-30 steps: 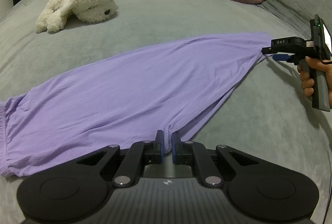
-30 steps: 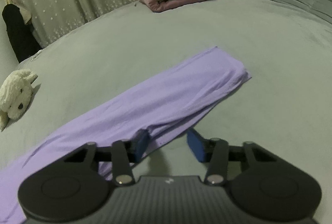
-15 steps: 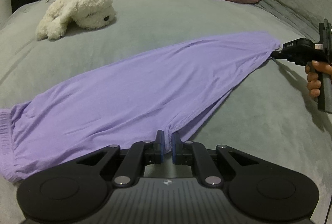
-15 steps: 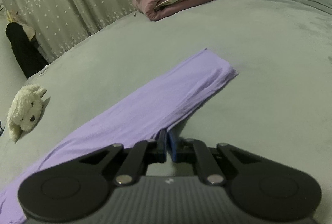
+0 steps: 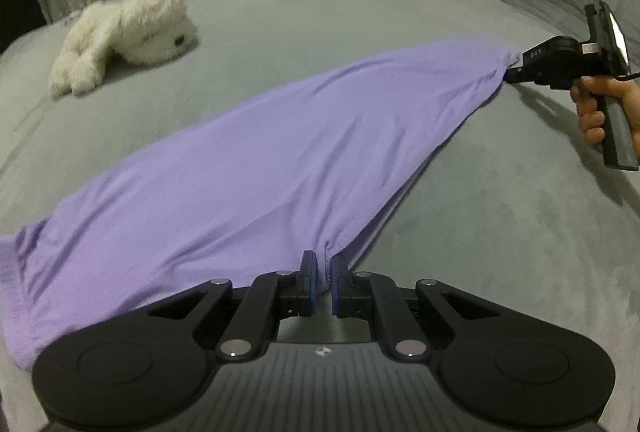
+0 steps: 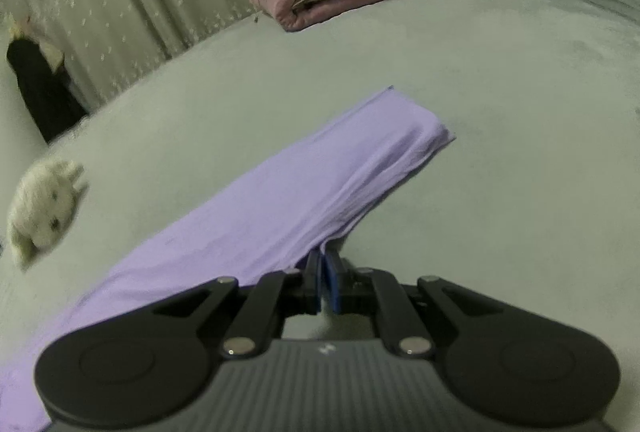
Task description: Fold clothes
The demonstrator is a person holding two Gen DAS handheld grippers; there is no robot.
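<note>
Trousers [image 5: 280, 152], lilac and smooth, are stretched diagonally across the frame, clamped by left tongs [image 5: 323, 274] and right tongs [image 6: 322, 272].

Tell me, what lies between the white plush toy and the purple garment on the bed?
Only bare grey bed cover separates the white plush toy from the purple garment; the left wrist view shows it.

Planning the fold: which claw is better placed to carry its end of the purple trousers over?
Right claw, probably: it pinches the purple trousers at the free leg end; the left claw grips mid-garment at the crotch.
</note>
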